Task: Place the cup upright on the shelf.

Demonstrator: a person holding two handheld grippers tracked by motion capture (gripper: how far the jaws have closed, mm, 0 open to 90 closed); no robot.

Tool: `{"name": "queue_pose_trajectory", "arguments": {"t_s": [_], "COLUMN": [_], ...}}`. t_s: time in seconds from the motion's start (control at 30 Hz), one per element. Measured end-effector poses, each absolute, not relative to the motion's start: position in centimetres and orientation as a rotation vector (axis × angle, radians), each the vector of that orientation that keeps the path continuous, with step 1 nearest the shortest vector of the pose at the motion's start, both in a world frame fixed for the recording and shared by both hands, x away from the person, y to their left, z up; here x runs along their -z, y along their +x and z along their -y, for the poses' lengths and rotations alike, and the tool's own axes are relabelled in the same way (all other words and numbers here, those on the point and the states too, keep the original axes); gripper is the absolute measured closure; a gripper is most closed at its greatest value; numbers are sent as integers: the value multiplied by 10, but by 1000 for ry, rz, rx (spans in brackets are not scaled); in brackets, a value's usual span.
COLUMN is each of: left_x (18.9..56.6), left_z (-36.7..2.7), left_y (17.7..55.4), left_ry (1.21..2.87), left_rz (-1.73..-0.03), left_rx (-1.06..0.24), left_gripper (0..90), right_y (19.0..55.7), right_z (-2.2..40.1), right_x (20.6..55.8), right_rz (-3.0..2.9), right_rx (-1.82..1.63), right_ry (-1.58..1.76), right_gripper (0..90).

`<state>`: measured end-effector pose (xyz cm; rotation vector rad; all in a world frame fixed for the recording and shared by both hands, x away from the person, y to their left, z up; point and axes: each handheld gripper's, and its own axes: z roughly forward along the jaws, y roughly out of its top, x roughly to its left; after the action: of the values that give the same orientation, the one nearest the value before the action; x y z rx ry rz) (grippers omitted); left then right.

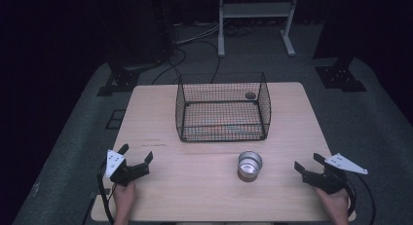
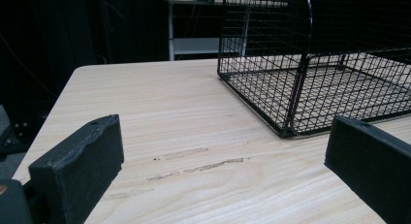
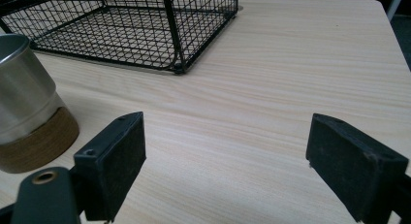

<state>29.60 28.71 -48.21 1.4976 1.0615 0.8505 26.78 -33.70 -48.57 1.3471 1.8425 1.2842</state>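
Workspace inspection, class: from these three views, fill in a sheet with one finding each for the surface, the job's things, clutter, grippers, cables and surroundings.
Surface: light wooden table, faint scuff marks toward its left side.
Job's things: black wire basket standing open-topped; metal cup upright in front of it, apart from it.
Clutter: nothing seen.
Grippers: left gripper and right gripper both open, holding nothing.
Cables: one cable trails from the left gripper; floor cables behind the table.
Surroundings: dark room, white frame beyond.
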Motion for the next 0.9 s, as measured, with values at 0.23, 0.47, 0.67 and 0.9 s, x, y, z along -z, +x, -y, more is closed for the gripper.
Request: {"name": "queue_pose_trajectory", "arguments": {"t_s": [0.23,0.47,0.67,0.9], "left_x": [482,482,482,482], "left_z": [-286,-286,-286,-286], "left_y": [296,295,295,295], "left_ry": [1501,1503,1502,1502], "left_rz": [-1058,-1057,-1055,-1056], "left_rx": [-853,-853,-852,-853], "left_gripper": [0,0,0,0], "right_y": [267,266,266,267], "right_z": [336,332,327,319], "right_x": [485,482,474,468], "right_rz": [-1848,-1864,-1890,-1935], "right_rx": [-1292,-1306,-1314,-1325], "right_ry": [1336,1313,1278,1242], "right_gripper": [135,135,135,136]}}
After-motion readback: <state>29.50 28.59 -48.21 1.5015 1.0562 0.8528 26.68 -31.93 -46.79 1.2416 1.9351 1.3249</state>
